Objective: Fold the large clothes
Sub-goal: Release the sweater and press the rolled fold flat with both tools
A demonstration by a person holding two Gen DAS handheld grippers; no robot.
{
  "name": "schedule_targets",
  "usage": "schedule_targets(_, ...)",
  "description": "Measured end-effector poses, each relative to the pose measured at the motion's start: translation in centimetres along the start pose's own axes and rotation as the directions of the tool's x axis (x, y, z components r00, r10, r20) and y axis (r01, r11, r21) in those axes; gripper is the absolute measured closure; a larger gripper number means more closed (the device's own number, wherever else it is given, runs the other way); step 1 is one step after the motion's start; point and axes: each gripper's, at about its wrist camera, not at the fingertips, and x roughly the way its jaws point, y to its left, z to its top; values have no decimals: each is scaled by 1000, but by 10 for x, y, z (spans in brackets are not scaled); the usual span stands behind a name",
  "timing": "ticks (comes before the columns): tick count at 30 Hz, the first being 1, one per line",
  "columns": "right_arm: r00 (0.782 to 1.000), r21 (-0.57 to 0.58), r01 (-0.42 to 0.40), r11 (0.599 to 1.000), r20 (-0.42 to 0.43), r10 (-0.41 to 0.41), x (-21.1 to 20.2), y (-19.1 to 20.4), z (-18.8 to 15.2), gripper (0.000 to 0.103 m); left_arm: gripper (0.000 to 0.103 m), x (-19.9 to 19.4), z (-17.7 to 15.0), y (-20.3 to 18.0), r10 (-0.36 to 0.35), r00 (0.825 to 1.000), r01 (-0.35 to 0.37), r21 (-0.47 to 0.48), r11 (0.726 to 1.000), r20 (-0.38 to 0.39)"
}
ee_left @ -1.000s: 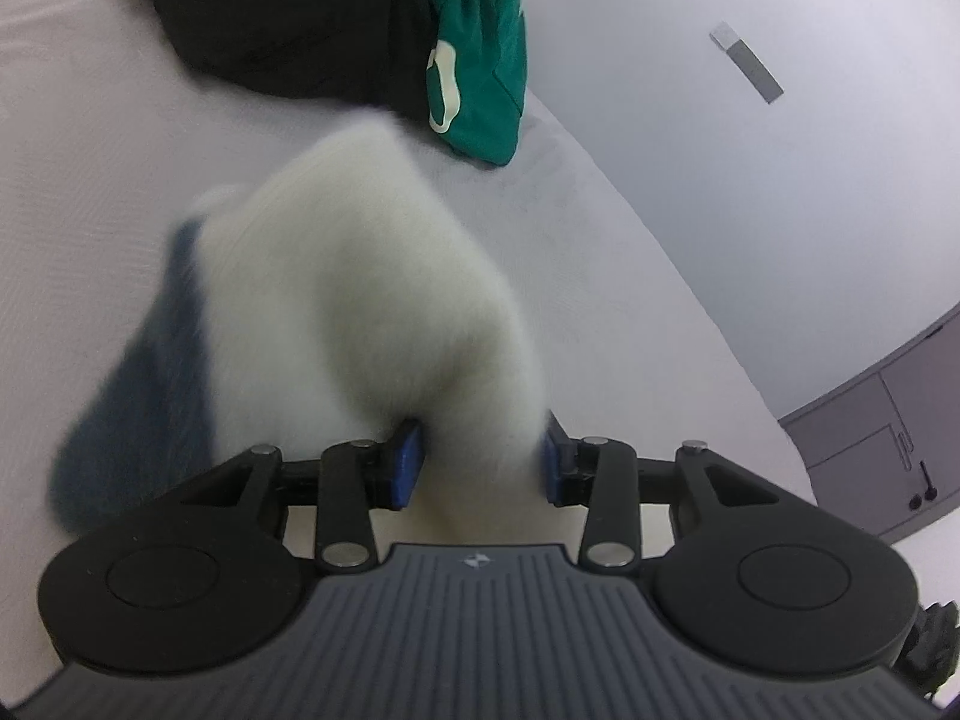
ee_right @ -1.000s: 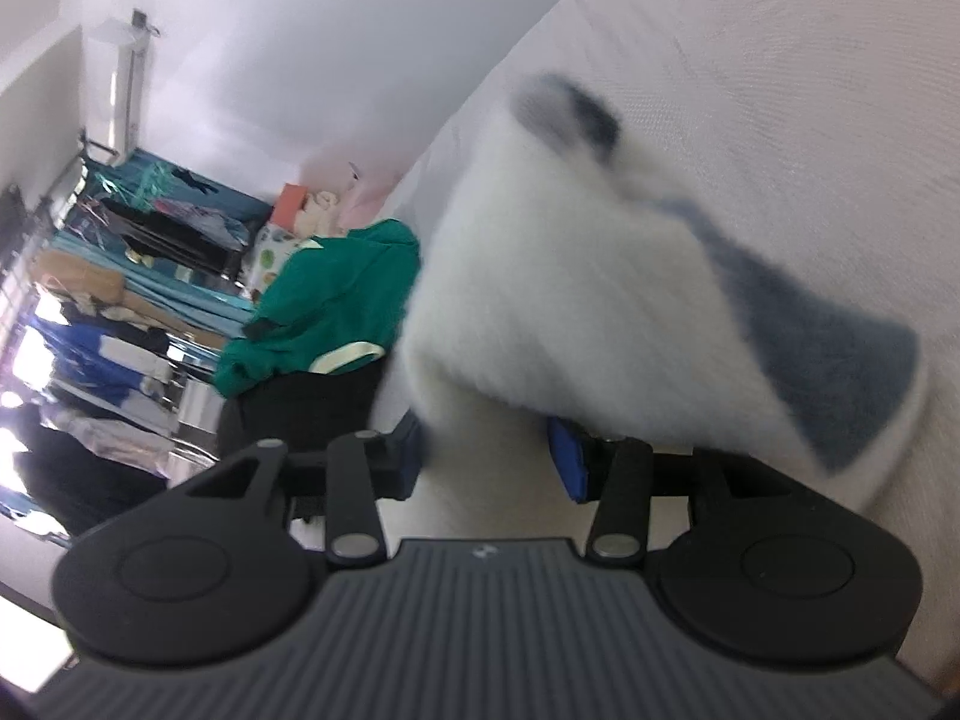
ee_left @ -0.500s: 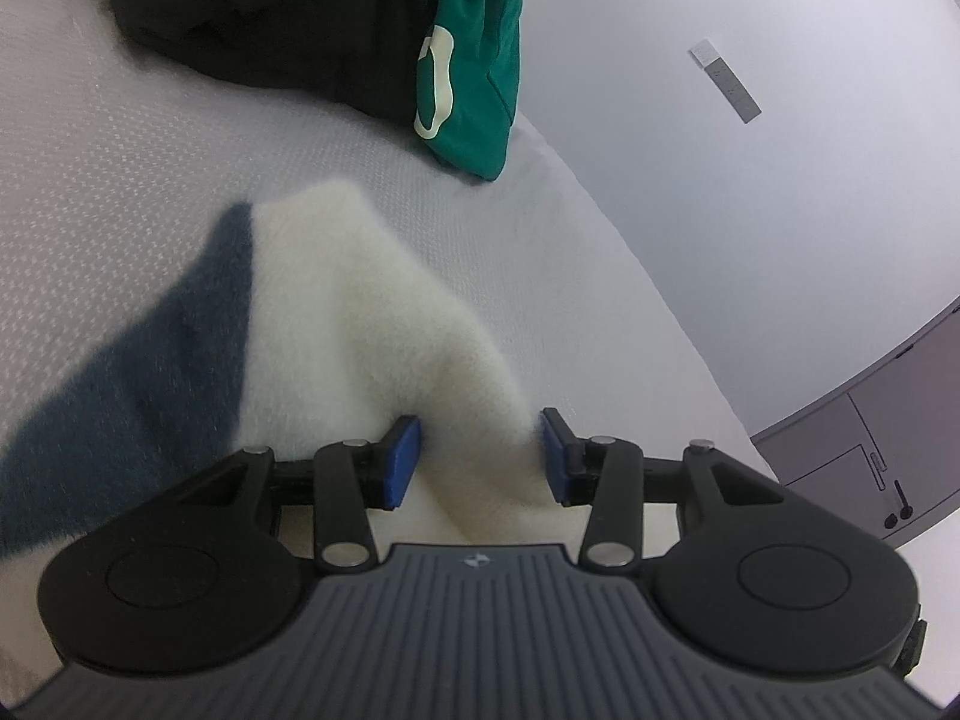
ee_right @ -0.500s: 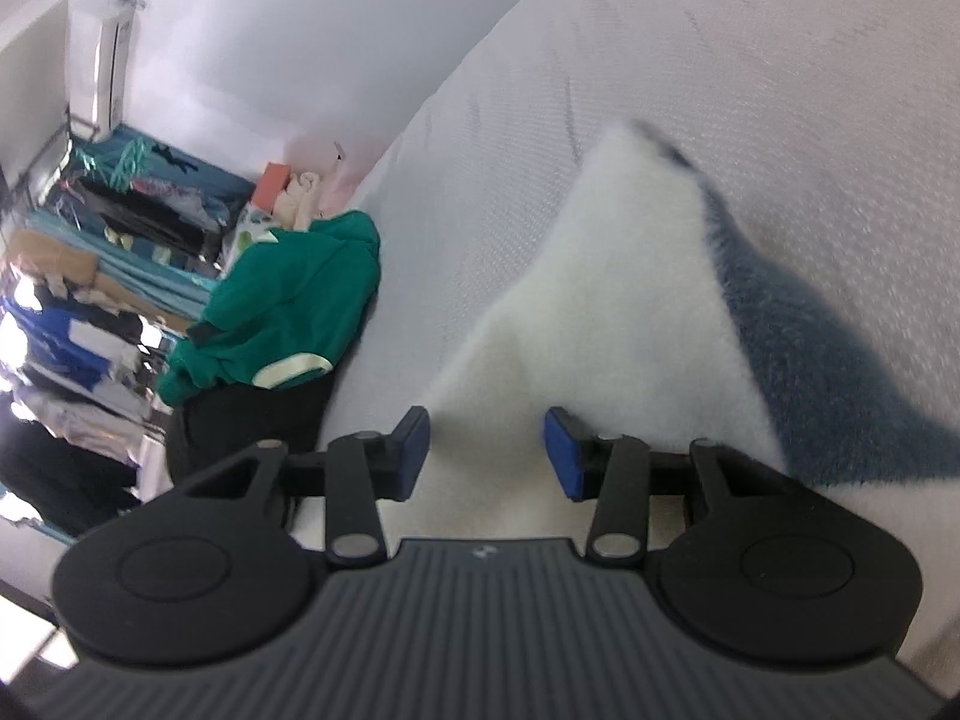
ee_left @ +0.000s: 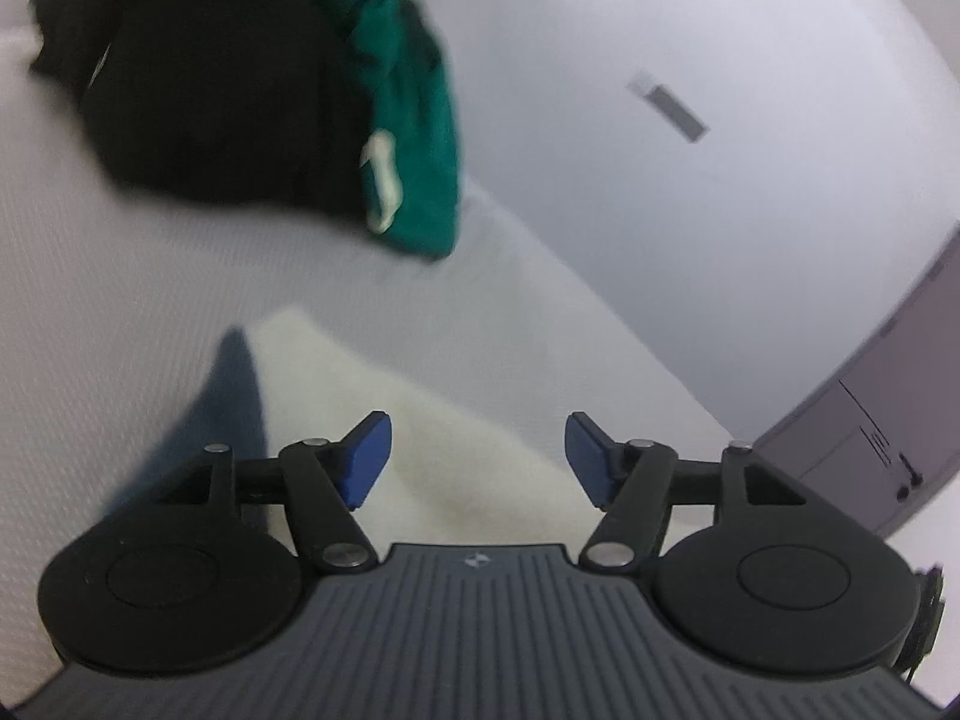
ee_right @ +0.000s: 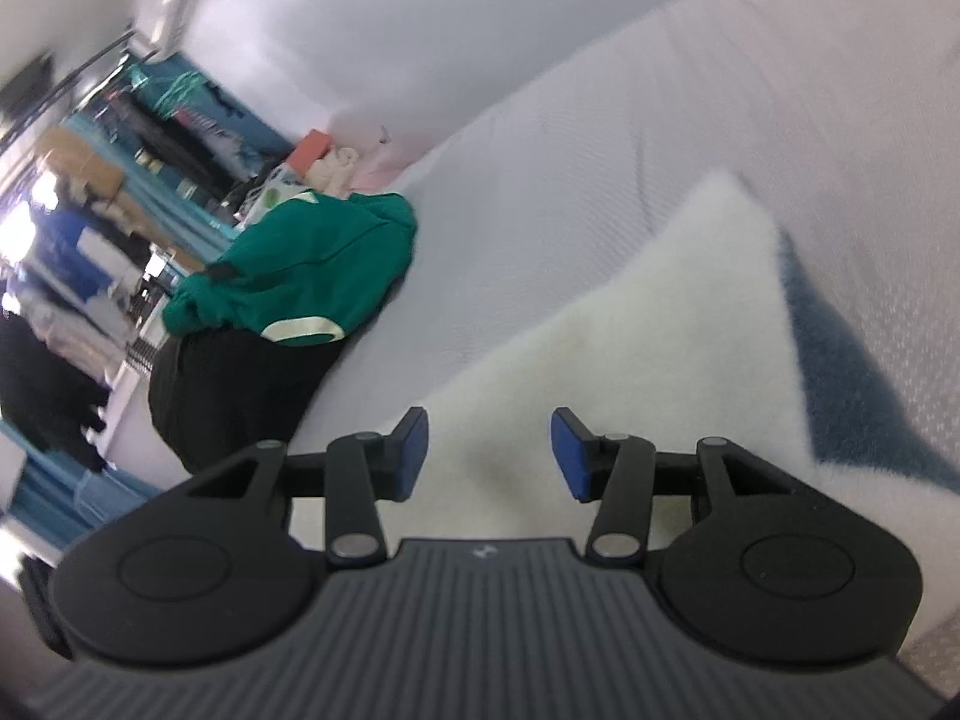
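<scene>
So both grippers have let go now. The left hand-held gripper (ee_left: 478, 457) has its blue pads spread wide with nothing between them, whereas half a second ago they sat close on either side of the fuzzy cream-white fleece garment with a slate-blue panel (ee_left: 384, 420). Same story on the right hand-held gripper (ee_right: 489, 455): jaws apart, nothing pinched, a bit wider than half a second ago.

The fleece is lying flat on the white textured bed (ee_left: 120, 312), just under and ahead of both grippers. A second ago it was up in the air and blurry; now it's settled, with one pointed corner facing away. In the right wrist view the fleece (ee_right: 630, 348) shows its blue panel on the right side, and the bed (ee_right: 690, 120) stretches off behind it.

Farther up the bed, well apart from the fleece, there's a crumpled green hoodie with pale trim (ee_left: 420, 138) resting against a heap of black clothing (ee_left: 204, 90). The right wrist view shows the same green hoodie (ee_right: 312, 264) on top of the black heap (ee_right: 234, 384). Both views are a bit motion-blurred.
</scene>
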Motion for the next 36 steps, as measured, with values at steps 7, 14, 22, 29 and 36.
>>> schedule_targets(7, 998, -278, 53, 959, 49, -42, -7, 44, -18, 54, 33, 5, -26, -35, 71, 997, -67, 236, 969, -8)
schedule_targets(14, 976, -485, 217, 847, 104, -191, 18, 52, -29, 54, 33, 43, -33, -24, 203, 979, -194, 316, 929, 5)
schedule_targets(22, 974, -384, 220, 897, 43, -221, 36, 27, -17, 54, 33, 63, -31, -9, 250, 968, -225, 353, 908, -26)
schedule_targets(29, 963, -451, 254, 856, 32, -268, 68, 26, -15, 52, 33, 90, -23, 2, 281, 958, -238, 376, 896, -63)
schedule_targets(36, 962, -472, 261, 842, 54, -268, 81, 23, -17, 52, 33, 104, -20, 7, 287, 955, -240, 378, 894, -73)
